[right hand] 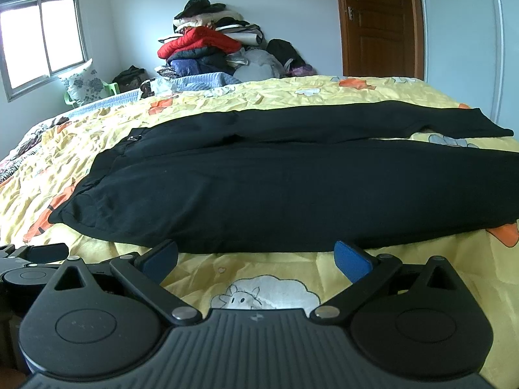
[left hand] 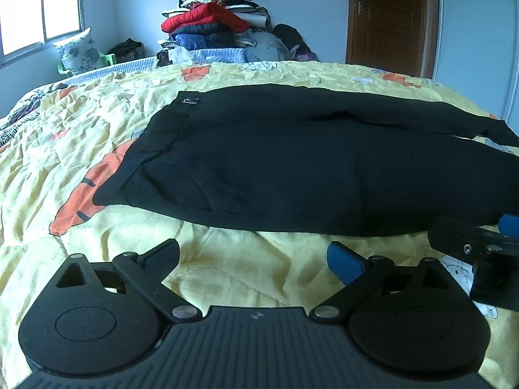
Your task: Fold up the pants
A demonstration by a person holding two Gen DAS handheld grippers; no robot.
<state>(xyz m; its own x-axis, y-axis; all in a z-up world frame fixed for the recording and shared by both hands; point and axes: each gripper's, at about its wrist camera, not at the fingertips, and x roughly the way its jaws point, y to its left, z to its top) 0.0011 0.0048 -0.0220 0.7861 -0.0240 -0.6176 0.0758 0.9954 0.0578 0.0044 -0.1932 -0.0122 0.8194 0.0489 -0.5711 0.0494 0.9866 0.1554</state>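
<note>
Pants point(left hand: 308, 162) black, spread flat on yellow quilt point(left hand: 227, 269), 12 o'clock of both grippers. Left gripper point(left hand: 253, 259) and right gripper point(right hand: 256, 257) wide open, empty. Judged opening step: reach near edge, pinch, fold leg over leg.

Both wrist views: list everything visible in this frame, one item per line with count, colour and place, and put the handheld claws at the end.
pants: one, black, spread flat on the bed, waistband to the left, legs running right
bedspread: one, yellow with orange and white cartoon patches, covers the bed
clothes pile: one heap, red, blue, black and white, against the far wall
pillow: one, white with grey flowers, on a green chair under the window
window: one, bright, left wall
door: one, brown wood, far right corner
left claw: one, black with blue pads, open, above the bedspread short of the pants' near edge
right claw: one, black with blue pads, open, at the pants' near edge
</note>
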